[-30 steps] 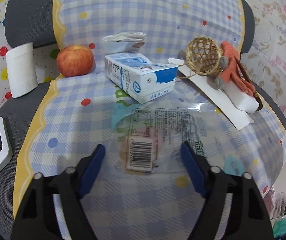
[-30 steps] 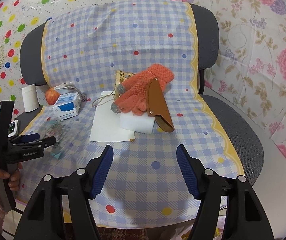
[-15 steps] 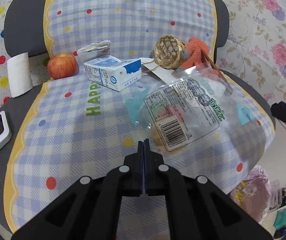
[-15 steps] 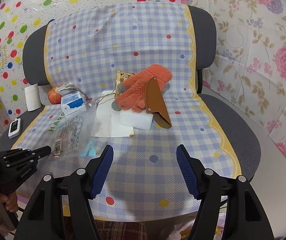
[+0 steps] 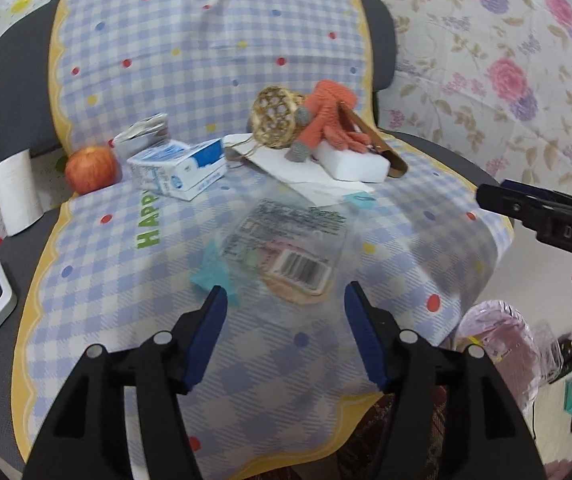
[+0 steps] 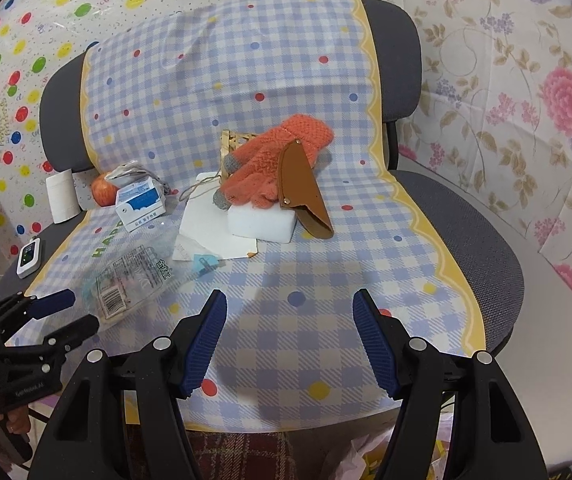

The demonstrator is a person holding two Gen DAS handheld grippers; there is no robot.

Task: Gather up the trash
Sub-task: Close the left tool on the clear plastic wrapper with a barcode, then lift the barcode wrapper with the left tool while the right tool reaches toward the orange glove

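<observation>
1. On the checked blue cloth (image 5: 98, 264) that covers the grey chair (image 6: 481, 248) lies a clear plastic food wrapper with a barcode label (image 5: 286, 248). It is flat and see-through, and it sits just in front of the left gripper (image 5: 286, 300).
2. That gripper's jaws are spread wide and hold nothing. The wrapper's near edge lies between the two blue pads (image 5: 210, 328).
3. To grab it well, I think the pads should come down low, one on each side of the near edge, and then pinch. Thin plastic slips and bends, so a pinch on a raised or folded part would hold best.
4. Mind the cloth. A pinch too deep could catch it and drag the other things along.
5. Farther back sit a blue and white milk carton (image 5: 182, 168), likely trash too, and a red apple (image 5: 92, 168).
6. Over on the other side, the right gripper (image 6: 289, 336) is wide apart too and holds nothing, above bare cloth.
7. A pink plastic bag (image 5: 497, 344) hangs by the chair's front, maybe for the trash.
</observation>
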